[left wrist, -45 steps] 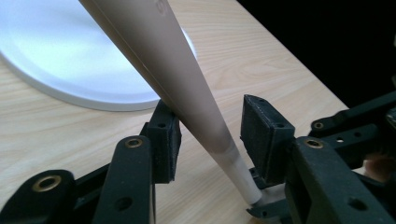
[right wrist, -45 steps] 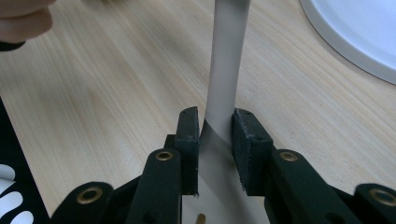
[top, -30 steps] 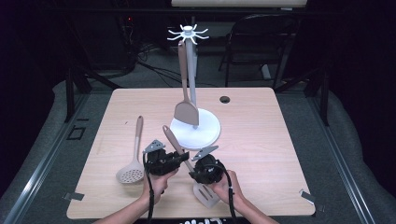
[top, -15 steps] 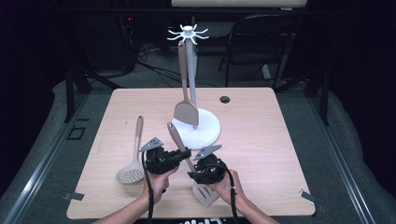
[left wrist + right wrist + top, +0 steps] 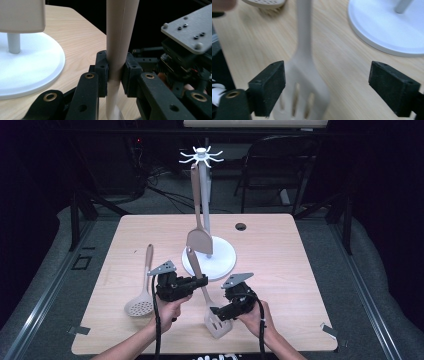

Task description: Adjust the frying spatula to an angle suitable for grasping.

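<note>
1. Two grippers flank one turner (image 5: 210, 307), just in front of the stand (image 5: 220, 262).
2. Left gripper (image 5: 202, 281) clamps its handle.
3. Right gripper (image 5: 216, 312), jaws just spread wide, straddles its blade untouched.

From my remote desk, the high view looks forward and down from above the person's side, far enough back to take in the whole table (image 5: 300, 270), the white rack (image 5: 207, 257) and the dark room behind; the left gripper view sits low and very close, looking along its own jaws at the slotted turner (image 5: 120, 37), with the rack's base (image 5: 30, 70) at its left; the right gripper view looks down from just above the tabletop at the same turner's blade (image 5: 304, 82); both close views share turner, rack base and wood.
</note>
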`<state>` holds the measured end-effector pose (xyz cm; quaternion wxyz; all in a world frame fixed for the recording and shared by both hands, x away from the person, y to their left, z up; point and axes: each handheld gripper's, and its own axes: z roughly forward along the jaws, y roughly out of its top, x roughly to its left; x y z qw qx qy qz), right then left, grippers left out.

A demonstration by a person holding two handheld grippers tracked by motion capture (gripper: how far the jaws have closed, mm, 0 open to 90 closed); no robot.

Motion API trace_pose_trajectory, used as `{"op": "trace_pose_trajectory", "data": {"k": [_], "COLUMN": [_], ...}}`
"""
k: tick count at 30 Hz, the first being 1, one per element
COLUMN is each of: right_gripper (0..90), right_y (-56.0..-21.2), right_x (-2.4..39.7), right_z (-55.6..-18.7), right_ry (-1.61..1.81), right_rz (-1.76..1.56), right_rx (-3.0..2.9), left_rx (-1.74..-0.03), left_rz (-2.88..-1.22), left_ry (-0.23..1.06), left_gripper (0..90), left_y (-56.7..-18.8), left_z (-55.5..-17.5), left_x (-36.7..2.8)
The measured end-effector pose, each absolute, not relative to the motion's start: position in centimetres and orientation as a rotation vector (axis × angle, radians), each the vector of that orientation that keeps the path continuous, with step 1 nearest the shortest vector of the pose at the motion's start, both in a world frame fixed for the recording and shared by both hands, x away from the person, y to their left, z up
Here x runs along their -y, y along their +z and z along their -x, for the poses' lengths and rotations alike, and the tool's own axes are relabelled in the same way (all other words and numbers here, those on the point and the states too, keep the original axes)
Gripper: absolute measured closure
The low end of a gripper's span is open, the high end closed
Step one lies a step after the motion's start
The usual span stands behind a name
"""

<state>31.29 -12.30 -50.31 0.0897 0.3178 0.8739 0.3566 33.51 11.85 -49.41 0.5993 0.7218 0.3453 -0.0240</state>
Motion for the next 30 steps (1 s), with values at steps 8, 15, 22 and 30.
{"op": "trace_pose_trajectory", "data": {"k": [8,15,22,30], "right_gripper": [2.1,0.4,0.0,0.0], "right_y": [-49.8,-49.9,-50.0,-50.1], "right_x": [14.9,16.2,16.8,17.2], "right_z": [-32.2,-32.9,-33.4,-33.9], "right_ry": [1.019,0.989,0.943,0.863], "right_rz": [-0.993,-1.042,-1.057,-1.043], "right_rx": [-2.534,-2.508,-2.499,-2.491], "left_rx": [-0.752,-0.715,-0.7,-0.681], "left_rz": [-1.707,-1.74,-1.767,-1.789], "left_ry": [-0.06,-0.054,-0.04,-0.015], "left_gripper": [77.3,77.3,77.3,77.3], "left_y": [-48.4,-47.3,-46.3,-45.2], "left_z": [-34.1,-34.9,-35.5,-36.1], "left_x": [-11.5,-11.1,-11.1,-11.2]}}
